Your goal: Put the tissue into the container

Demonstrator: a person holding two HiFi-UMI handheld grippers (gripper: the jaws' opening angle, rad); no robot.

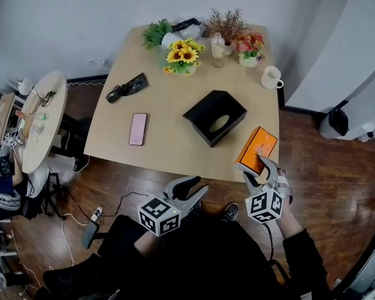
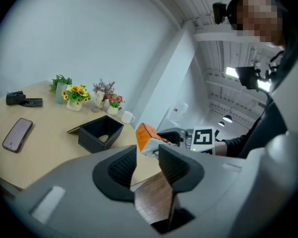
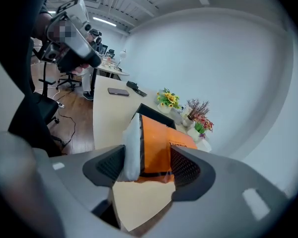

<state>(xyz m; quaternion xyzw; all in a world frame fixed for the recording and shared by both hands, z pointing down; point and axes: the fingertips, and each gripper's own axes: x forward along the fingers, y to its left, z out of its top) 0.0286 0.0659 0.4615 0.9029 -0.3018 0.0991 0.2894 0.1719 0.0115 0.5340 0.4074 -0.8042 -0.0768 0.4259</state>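
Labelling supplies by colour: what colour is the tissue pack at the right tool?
The tissue pack is orange with a white side, clearest in the right gripper view.

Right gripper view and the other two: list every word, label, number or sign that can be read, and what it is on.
On the orange tissue pack: one short line of dark print, too blurred to read.
On the bottle: label too small to read.
On the left gripper and right gripper: black-and-white square markers, no words.
No other text shows.
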